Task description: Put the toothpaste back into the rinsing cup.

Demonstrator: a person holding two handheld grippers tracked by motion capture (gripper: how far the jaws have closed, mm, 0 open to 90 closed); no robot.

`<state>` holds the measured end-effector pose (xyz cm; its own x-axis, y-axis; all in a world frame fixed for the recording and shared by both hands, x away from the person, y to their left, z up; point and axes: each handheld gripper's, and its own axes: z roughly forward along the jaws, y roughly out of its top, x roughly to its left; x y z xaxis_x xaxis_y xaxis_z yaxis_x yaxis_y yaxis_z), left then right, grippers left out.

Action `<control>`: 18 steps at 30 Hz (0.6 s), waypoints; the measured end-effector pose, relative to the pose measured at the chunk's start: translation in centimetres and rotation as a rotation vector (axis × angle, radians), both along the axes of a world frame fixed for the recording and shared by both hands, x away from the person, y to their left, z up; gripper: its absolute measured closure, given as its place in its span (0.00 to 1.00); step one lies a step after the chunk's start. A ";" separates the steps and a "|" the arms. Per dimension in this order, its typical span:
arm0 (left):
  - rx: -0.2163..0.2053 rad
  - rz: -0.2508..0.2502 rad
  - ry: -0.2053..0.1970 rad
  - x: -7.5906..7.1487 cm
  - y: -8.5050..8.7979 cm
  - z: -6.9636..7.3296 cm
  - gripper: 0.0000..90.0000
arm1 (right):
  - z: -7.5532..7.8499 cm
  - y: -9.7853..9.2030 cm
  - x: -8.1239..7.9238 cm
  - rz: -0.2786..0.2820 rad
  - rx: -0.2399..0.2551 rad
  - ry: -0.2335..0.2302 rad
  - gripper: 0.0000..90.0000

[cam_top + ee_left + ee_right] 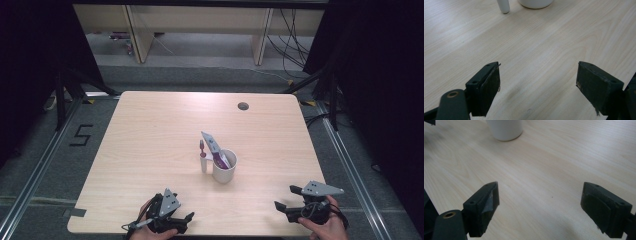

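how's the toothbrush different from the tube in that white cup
The toothbrush is thin, with a white handle and a purplish head, and stands nearly upright just outside the white cup, at its left side. The tube is broader and flatter, grey and purple, and sits inside the cup, leaning up and left past its rim. Both rise above the cup, and both grippers are well away from them.

Two black claws (190,216) (286,198) — blocky screw-holed pads, grey three-cornered top plates, thin trailing cables.
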<state>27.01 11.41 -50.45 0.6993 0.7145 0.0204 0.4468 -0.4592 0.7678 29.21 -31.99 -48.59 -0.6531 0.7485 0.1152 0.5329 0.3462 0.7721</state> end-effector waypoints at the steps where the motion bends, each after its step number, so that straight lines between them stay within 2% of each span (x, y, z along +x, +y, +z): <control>1: -0.001 0.001 0.001 0.0 0.0 0.0 0.21 | -0.1 0.1 -0.1 -0.003 0.005 -0.002 0.18; 2: 0.000 -0.001 0.001 0.0 0.0 0.0 0.21 | -0.1 0.1 -0.1 -0.002 0.000 0.008 0.18; 3: 0.023 -0.006 -0.001 0.0 0.1 0.1 0.21 | -0.1 0.0 -0.1 0.009 -0.012 0.007 0.18; 4: 0.025 -0.007 -0.001 0.0 0.1 0.1 0.21 | -0.2 0.2 -0.3 -0.001 -0.005 0.020 0.18; 5: 0.025 -0.008 -0.001 0.0 0.1 0.1 0.21 | -0.2 0.0 -0.1 0.012 -0.035 -0.010 0.18; 6: 0.026 -0.008 -0.001 0.0 0.1 0.1 0.21 | -0.3 0.0 -0.2 0.016 -0.039 -0.008 0.18; 7: 0.001 0.000 0.000 0.0 0.0 0.0 0.21 | -0.3 0.2 -0.4 0.000 -0.030 0.014 0.18; 8: 0.001 0.000 0.000 0.0 0.0 0.0 0.21 | -0.3 0.2 -0.5 -0.002 -0.027 0.016 0.18; 10: 0.000 0.000 0.001 0.0 0.0 0.0 0.21 | -0.3 0.1 -0.5 0.011 -0.051 -0.004 0.18; 11: 0.023 -0.001 0.001 0.0 0.1 0.0 0.21 | -0.3 0.1 -0.6 0.005 -0.034 0.023 0.18; 15: 0.007 0.001 0.003 0.0 0.0 -0.1 0.21 | -0.5 0.0 -0.9 0.008 -0.055 -0.002 0.18; 16: 0.009 -0.002 0.003 0.0 0.0 0.0 0.21 | -0.5 0.1 -1.0 0.002 -0.042 0.023 0.18; 18: 0.014 0.003 0.001 0.0 0.0 0.0 0.21 | -0.5 0.1 -1.2 -0.010 -0.055 0.031 0.18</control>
